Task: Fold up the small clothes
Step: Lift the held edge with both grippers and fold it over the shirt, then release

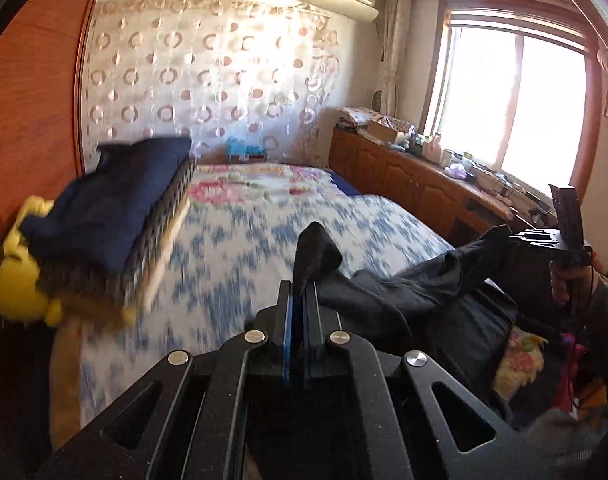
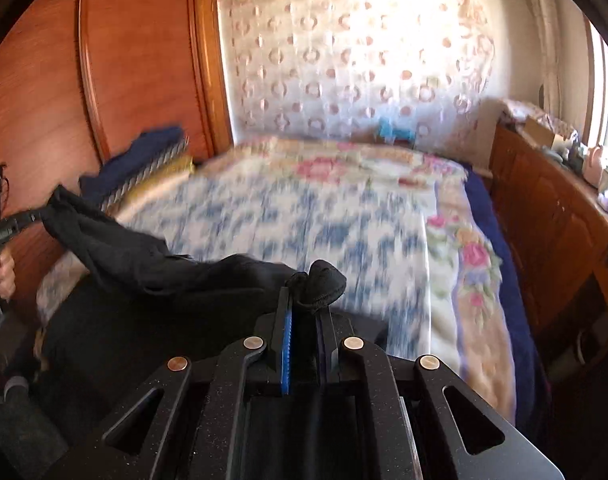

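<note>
A black garment (image 1: 404, 292) hangs stretched between my two grippers above the near end of the bed. My left gripper (image 1: 299, 300) is shut on one corner of it, and a tuft of cloth (image 1: 316, 256) sticks up past the fingertips. My right gripper (image 2: 304, 308) is shut on the other corner, with a bunched tuft (image 2: 320, 284) above it. In the left wrist view the right gripper (image 1: 544, 240) holds the cloth at the far right. In the right wrist view the left gripper (image 2: 7, 228) holds it at the far left.
The bed has a blue-and-white floral cover (image 1: 243, 248). A stack of folded dark blue cloth and blankets (image 1: 115, 220) lies at its left by a yellow pillow (image 1: 19, 276). A wooden wardrobe (image 2: 103, 60) stands on the left, a cluttered wooden cabinet (image 1: 404, 176) under the window on the right.
</note>
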A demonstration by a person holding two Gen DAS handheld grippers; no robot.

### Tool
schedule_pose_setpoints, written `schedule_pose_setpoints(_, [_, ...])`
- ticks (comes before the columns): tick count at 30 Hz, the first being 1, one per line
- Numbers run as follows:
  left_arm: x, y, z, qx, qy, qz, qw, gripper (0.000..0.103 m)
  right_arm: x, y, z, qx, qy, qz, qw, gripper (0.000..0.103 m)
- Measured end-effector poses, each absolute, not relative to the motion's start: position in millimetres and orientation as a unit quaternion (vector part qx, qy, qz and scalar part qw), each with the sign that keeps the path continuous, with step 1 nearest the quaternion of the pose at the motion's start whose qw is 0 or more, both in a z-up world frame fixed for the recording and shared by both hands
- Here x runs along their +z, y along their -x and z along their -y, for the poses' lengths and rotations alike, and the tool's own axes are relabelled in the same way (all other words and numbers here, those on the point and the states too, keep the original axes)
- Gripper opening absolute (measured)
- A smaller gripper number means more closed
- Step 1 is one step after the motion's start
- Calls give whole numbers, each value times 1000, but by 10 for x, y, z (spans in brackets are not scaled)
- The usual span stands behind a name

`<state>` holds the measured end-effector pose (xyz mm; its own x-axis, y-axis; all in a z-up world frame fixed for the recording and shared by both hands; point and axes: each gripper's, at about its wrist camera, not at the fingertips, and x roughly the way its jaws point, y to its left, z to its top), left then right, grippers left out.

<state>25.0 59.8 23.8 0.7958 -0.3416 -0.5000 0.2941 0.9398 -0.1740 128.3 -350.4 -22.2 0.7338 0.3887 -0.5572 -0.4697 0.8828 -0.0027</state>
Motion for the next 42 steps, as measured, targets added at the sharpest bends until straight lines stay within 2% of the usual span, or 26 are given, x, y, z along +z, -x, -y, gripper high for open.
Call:
schedule_pose_setpoints(8, [-22,264,-738,-155,66,-301,939,5,-401,-696,3605,245,85,-319,911,9])
schedule_pose_setpoints(12, [-160,380,-704,-154,49,-335,928,5,-370,-616,3617,247,81,-336,905,9])
schedule_pose_setpoints(20, [-305,457,-737,-152,52,-349,923,5,-583,-661,3598,238,87,-385,887,9])
schedule_pose_setpoints(24, [-244,497,-783,-142,54,-343,927,5,-478,-694,3577,238,88,-379,890,17])
schedule_pose_setpoints(25, [-219,494,-788,-141,52,-341,928,7,-453,-709,3591,237,88,-376,892,17])
schedule_pose_setpoints(27, [-165,487,-792,-137,44,-336,931,22,-426,-665,3595,237,90,-368,895,20])
schedule_pose_setpoints(29, [-106,475,-778,-137,32,-327,934,41,-360,-630,3593,236,92,-360,898,21])
schedule_pose_setpoints(31, [-55,425,-742,-137,16,-321,937,43,-304,-607,3589,236,94,-355,900,21])
schedule_pose_setpoints(33, [-30,338,-700,-137,5,-317,939,54,-277,-592,3577,238,97,-349,901,22])
schedule_pose_setpoints(35, [-34,243,-640,-138,-5,-313,940,82,-274,-593,3581,233,96,-342,905,26])
schedule_pose_setpoints(38, [-58,107,-555,-139,-17,-315,939,83,-304,-582,3572,231,93,-339,907,30])
schedule_pose_setpoints(42, [-134,-73,-482,-134,-22,-325,936,83,-292,-584,3571,230,99,-334,909,42])
